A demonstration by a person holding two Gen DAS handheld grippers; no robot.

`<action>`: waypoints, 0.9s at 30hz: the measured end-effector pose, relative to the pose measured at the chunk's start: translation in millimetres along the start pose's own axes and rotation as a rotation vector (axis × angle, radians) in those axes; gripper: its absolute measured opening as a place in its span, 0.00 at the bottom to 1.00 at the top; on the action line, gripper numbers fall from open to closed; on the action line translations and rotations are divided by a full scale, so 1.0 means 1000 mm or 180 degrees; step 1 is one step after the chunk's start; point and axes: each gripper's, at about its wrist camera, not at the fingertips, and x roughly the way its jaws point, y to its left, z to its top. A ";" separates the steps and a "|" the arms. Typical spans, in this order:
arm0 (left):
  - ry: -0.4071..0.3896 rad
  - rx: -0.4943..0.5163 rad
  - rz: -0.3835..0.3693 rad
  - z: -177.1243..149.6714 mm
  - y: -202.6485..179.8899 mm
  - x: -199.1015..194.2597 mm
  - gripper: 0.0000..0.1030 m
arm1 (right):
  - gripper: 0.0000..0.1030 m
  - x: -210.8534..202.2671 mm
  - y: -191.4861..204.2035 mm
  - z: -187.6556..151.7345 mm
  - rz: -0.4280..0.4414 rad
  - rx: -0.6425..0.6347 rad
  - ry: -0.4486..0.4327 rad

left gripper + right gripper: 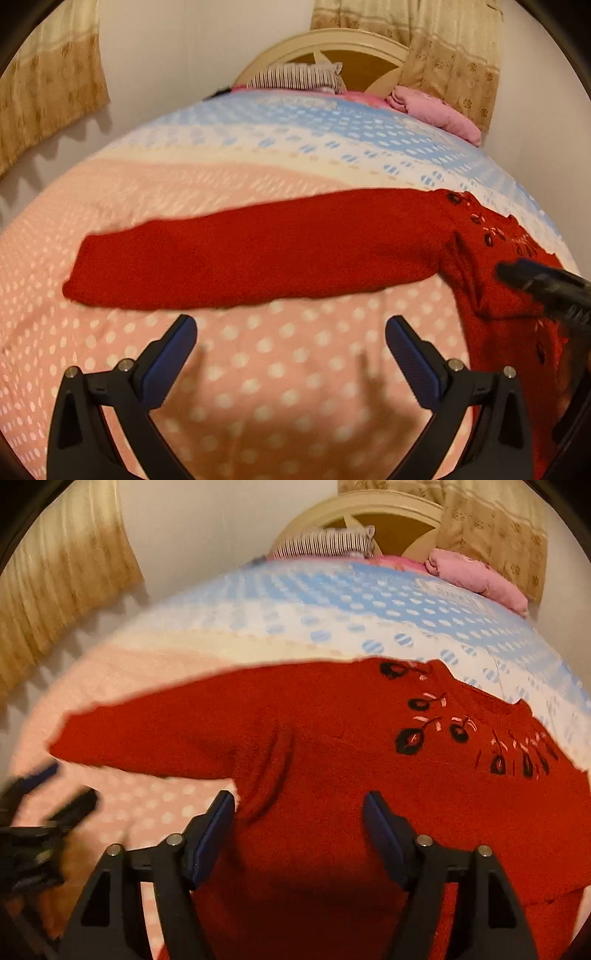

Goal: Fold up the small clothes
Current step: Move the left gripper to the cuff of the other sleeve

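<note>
A red knitted sweater (332, 760) with dark embroidered flowers near its neck lies flat on the bed. Its left sleeve (251, 258) stretches out straight to the left. My left gripper (291, 325) is open and empty, just in front of the sleeve, over the pink spotted bedspread. My right gripper (299, 801) is open and empty, above the sweater's body near the armpit. The right gripper (546, 288) also shows at the right edge of the left wrist view. The left gripper (48, 805) shows blurred at the left of the right wrist view.
The bedspread (258, 155) is pink with white spots in front, white and blue further back. A pink folded cloth (436, 110) and a striped pillow (295, 75) lie by the headboard (332, 44). Beige curtains (48, 85) hang on both sides.
</note>
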 end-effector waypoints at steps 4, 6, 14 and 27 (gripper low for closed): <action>-0.0067 -0.0235 0.0190 -0.005 0.036 -0.007 1.00 | 0.71 -0.013 -0.024 -0.007 -0.0153 0.0190 -0.0105; -0.0074 -0.0425 0.0246 -0.006 0.055 -0.010 1.00 | 0.71 0.007 -0.034 -0.018 -0.0197 0.0240 0.0191; -0.0126 -0.1166 0.0335 -0.007 0.127 -0.022 1.00 | 0.72 0.014 -0.026 -0.036 -0.0353 0.0077 0.0094; -0.0087 -0.2335 -0.0646 -0.018 0.170 -0.003 0.74 | 0.74 0.010 -0.031 -0.039 -0.0301 0.0114 0.0013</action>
